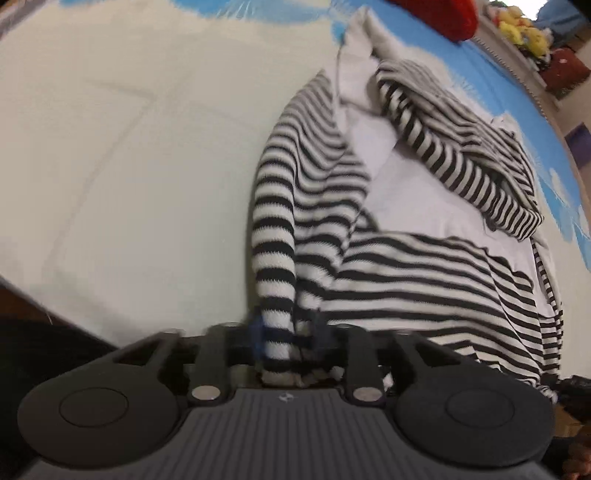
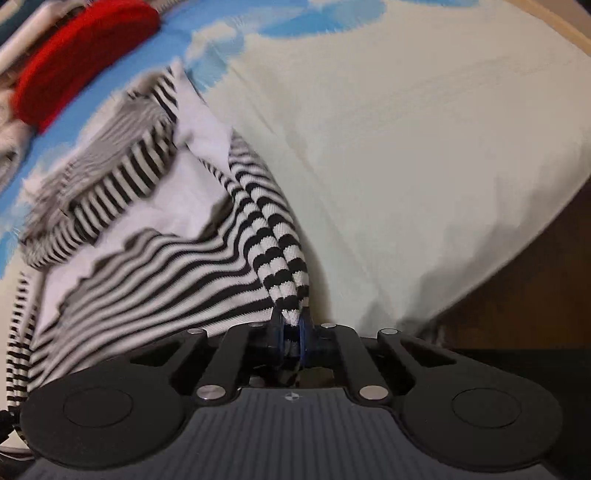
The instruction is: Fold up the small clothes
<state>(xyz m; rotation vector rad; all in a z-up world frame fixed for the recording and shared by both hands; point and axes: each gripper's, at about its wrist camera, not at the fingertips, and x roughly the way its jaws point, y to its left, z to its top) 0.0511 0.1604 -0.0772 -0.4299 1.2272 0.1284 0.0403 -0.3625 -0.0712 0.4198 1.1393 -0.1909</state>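
Striped clothing (image 1: pixel 424 273), black and white with plain white panels, is lying rumpled on a pale cream sheet (image 1: pixel 129 166), and that sheet is the thing to steer by. The garment is sprawling over the sheet's edge where cream is giving way to a blue bedcover (image 1: pixel 517 92) printed with white clouds. Part of it is bunching up into a loose heap toward the blue side, while two narrow striped ends are stretching back off the sheet toward the grippers.

The left gripper (image 1: pixel 286 343) is clamping one of those ends, a thick striped roll pinched between its blue-edged pads, with the fabric running on past the pads toward the camera. The right gripper (image 2: pixel 291 341) is squeezing the other end, its pads nearly together with only a thin fold of stripe between them. Both tools are pointing steeply down at the bed.

As for writing, none is showing that can be read; each gripper's ribbed grey body is carrying only a tiny pale emblem (image 2: pixel 291 397) at its middle, too small to make out.

Beyond the sheet, on the blue cover, a red knitted item (image 2: pixel 85 55) is lying, blurred. Farther past it, at the room's edge, yellow soft toys (image 1: pixel 521 31) are sitting on a pale shelf or ledge beside a dark red box (image 1: pixel 567 72). On the near side of the sheet, brown wood (image 2: pixel 517 306) is showing below the mattress edge.
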